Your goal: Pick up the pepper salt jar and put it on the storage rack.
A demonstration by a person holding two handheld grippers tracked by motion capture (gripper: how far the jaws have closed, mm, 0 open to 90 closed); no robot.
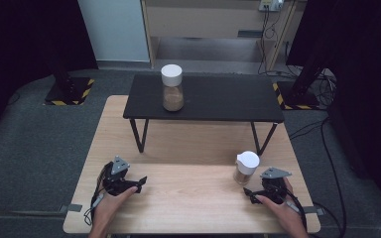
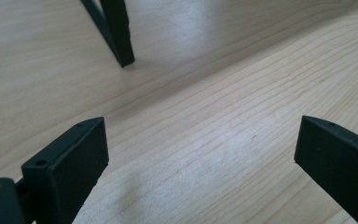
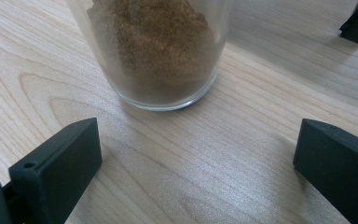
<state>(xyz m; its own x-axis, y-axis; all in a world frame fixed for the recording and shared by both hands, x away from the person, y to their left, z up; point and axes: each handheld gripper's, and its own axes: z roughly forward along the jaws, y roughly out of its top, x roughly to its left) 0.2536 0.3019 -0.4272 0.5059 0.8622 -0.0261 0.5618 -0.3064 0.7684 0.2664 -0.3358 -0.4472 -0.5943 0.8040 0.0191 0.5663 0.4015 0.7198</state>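
Spanning the scene, a pale wooden bench (image 1: 188,198) carries a low black shelf (image 1: 203,97) with a white-capped jar (image 1: 172,88) on top. A second glass jar (image 1: 246,168) of brown powder stands on the bench near its right edge, just ahead of the right gripper (image 1: 250,194), jaws wide and empty. The left gripper (image 1: 140,184) rests wide open over bare wood.
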